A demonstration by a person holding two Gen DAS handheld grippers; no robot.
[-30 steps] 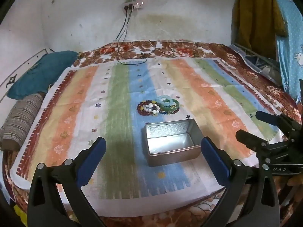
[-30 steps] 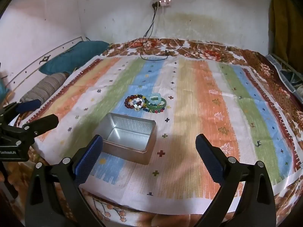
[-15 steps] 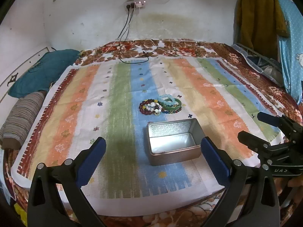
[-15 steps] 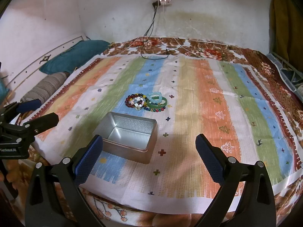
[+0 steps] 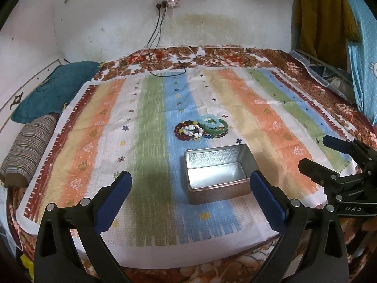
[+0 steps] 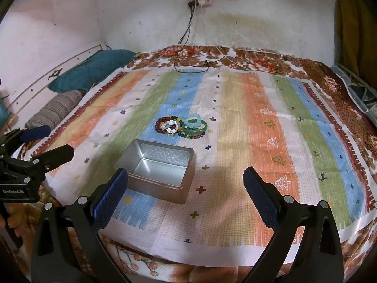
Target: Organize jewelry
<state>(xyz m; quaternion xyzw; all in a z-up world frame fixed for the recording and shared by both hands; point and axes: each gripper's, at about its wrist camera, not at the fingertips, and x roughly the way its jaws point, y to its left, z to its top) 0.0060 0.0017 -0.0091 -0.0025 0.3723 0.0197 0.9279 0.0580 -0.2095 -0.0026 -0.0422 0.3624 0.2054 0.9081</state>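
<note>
Presently both idle: left gripper (image 5: 190,186) and right gripper (image 6: 186,181) jaws wide apart, clear of cloth (image 6: 247,127). Bracelets (image 6: 181,127) heaped just beyond empty tin (image 6: 160,172). Likely light, slippery, loosely strung; best pinched across one bead strand.

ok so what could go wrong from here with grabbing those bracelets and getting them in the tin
The bracelets lie overlapped in one pile, so a pinch may lift several or drag neighbours across the striped cloth.

The tin sits loose on soft bedding just in front of the pile; an open right gripper reaching over could nudge or tip it.

The open left gripper hovers close to the tin too, so the two could crowd each other.
</note>
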